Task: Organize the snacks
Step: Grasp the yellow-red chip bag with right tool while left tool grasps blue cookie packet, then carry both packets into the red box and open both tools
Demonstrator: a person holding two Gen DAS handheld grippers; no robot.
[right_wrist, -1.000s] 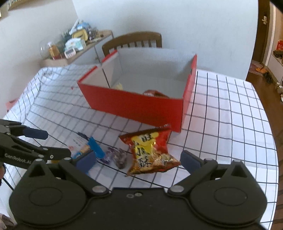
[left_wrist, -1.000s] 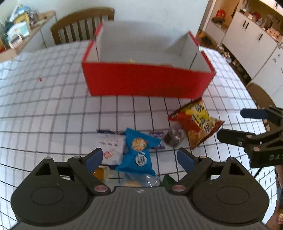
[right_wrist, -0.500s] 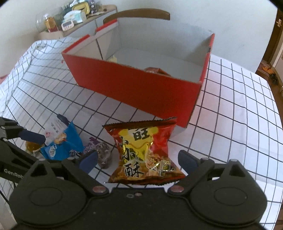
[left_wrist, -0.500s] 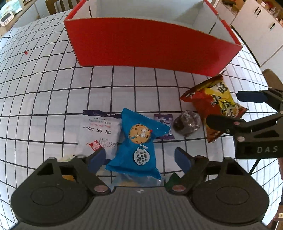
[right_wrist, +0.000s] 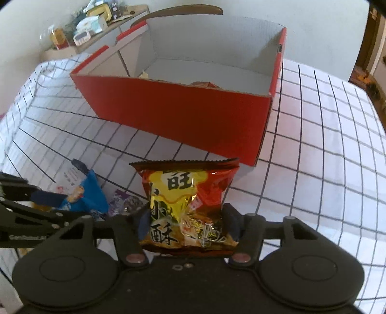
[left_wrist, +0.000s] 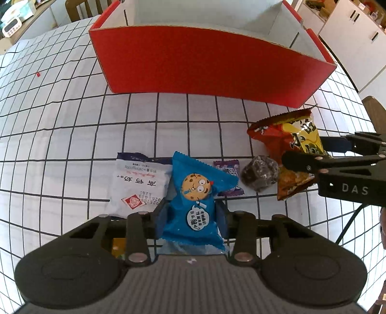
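Observation:
A blue cookie packet lies on the checked tablecloth. My left gripper points steeply down over it, and its closing jaws press the packet's sides. A red and yellow crisp bag sits between the closing jaws of my right gripper, whose pads pinch its lower part. In the left wrist view that crisp bag is at the right. Behind the snacks stands an open red box with white inner walls; the left wrist view shows the box's front wall.
Beside the blue packet lie a white packet, a purple sweet and a dark wrapped ball. A red snack lies inside the box. A wooden chair stands behind it, and white cabinets at the right.
Both grippers have come down onto the table and their jaws have narrowed: the left around the blue cookie packet, the right around the crisp bag.

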